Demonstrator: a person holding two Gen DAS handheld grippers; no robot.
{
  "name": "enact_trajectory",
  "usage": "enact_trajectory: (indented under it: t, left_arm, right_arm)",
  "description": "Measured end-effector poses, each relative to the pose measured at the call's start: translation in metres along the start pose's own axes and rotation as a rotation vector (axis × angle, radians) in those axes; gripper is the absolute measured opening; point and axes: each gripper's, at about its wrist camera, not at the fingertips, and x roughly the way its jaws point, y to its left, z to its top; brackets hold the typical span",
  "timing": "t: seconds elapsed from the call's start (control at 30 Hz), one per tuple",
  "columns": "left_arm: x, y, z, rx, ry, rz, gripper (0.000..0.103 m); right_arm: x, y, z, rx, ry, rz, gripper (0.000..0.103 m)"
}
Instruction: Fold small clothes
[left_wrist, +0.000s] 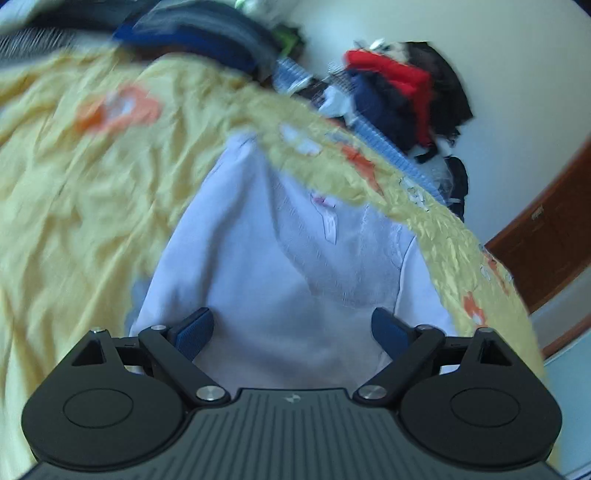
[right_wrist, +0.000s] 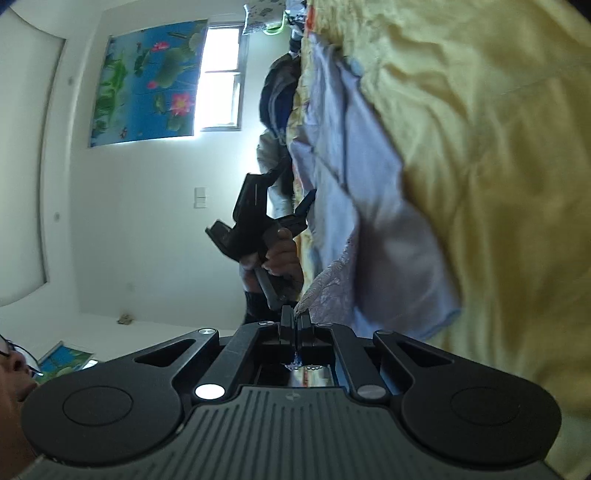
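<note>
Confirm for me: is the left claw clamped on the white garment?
No. The left claw stands wide open above the white garment, its pads apart and gripping nothing.

Each gripper had a matt black body with a ribbed grey plate, two round black discs beside that plate, and silver screws at the arm joints. The left gripper (left_wrist: 291, 328) carried blue textured pads (left_wrist: 195, 332). Beside the plate, the person wore dark-framed glasses (right_wrist: 9, 350).
</note>
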Motion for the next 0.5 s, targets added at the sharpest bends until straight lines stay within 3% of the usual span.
enact_trajectory:
  t: [0.2, 0.33, 0.4, 0.5]
  left_arm:
    - [0.007, -0.031, -0.011, 0.18, -0.012, 0.119, 0.097]
    - [0.001, -0.065, -0.012, 0.347, -0.088, 0.087, 0.097]
    - [0.007, -0.085, -0.009, 0.477, -0.145, 0.128, 0.097]
    - [0.029, -0.107, 0.002, 0.607, -0.16, 0.231, 0.097]
  right_arm:
    - [-0.007, -0.014, -0.004, 0.032, -0.006, -0.034, 0.006]
    - [-0.004, -0.011, -0.001, 0.026, 0.008, -0.034, 0.006]
    - [-0.001, -0.012, 0.002, 0.039, 0.005, -0.035, 0.006]
    - [-0.001, -0.015, 0.009, 0.048, 0.011, -0.038, 0.006]
